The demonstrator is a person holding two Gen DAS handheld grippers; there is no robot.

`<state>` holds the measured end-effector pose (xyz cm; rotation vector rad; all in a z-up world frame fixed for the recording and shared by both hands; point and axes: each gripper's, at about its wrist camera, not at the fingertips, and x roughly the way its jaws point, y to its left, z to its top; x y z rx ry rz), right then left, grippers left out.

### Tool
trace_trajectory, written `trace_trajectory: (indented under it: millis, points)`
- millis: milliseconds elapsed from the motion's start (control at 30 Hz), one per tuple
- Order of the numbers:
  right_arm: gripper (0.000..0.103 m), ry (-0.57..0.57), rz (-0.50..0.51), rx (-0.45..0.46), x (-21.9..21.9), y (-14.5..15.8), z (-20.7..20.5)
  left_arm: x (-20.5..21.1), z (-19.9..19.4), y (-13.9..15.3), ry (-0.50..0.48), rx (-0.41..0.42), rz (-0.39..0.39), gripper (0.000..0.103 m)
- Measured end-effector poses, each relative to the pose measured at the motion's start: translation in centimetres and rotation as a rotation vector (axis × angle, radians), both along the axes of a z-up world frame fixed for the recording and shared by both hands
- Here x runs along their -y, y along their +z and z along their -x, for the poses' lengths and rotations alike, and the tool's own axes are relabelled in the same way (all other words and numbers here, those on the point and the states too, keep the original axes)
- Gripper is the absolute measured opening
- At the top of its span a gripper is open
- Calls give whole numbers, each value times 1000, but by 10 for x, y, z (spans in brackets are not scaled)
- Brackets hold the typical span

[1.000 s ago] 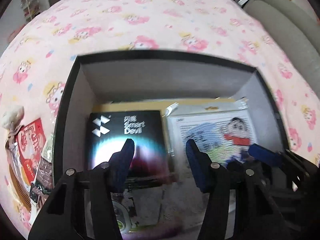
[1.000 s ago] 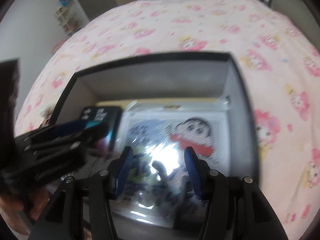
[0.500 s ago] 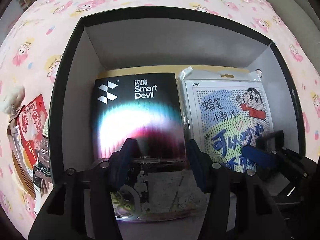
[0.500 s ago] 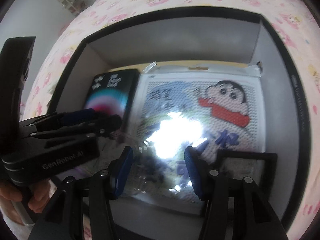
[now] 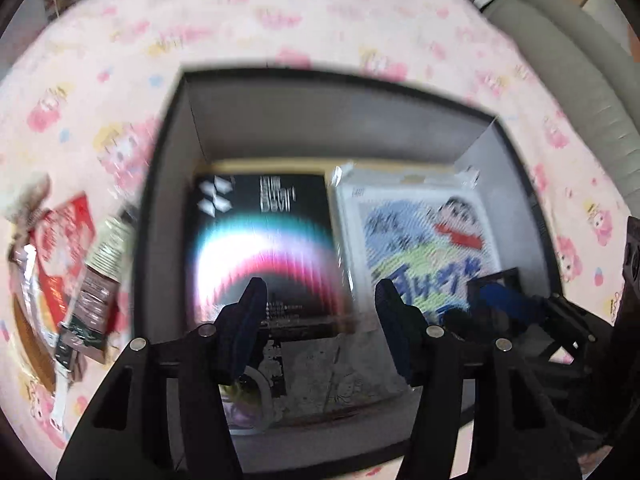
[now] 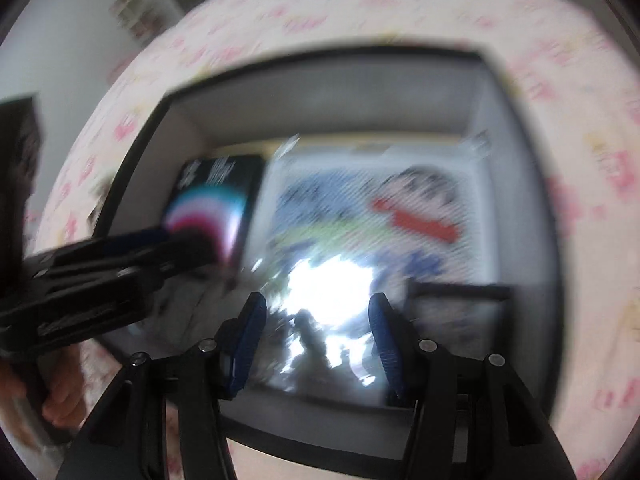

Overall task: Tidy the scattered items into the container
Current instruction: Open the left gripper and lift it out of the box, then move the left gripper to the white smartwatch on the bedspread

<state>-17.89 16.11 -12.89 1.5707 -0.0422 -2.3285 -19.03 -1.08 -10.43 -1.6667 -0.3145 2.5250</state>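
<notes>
Pink bedsheet (image 5: 320, 20) | left view only: snack packets (image 5: 68, 264) outside box (image 5: 160, 184)

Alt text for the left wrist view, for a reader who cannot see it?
Open left gripper above a dark box holding a black package beside a cartoon-printed packet. Snack packets lie outside it on a pink patterned cloth; the right gripper shows lower right.
</notes>
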Motion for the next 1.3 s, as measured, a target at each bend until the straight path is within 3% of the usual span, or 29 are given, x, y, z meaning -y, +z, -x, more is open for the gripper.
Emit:
trace_trajectory:
  millis: [67,233,400,500,833,1100,1300]
  points:
    - [49,-35,3,-69,-5,14,-7,3,-13,15,6,-54,1,58]
    - [51,-59,103,-136,-16,44,-27,0,-44,50,4,-167,-9,63]
    - [51,-72,134,-176,-8,63,-31,-3,-61,75,-23,-203,-13,63]
    - [55,-89,185,-173,-13,66,-46,-5,-72,80,-45,-213,-15,63]
    - [58,-77,177,-224,4,83,-78,5,-104,83,-56,-219,-54,65]
    - [59,-51,187,-208,33,81,-100,33,-130,84,-68,-219,-44,65]
    - [59,28,159,-196,73,78,-107,74,-149,75,-21,-209,-67,65]
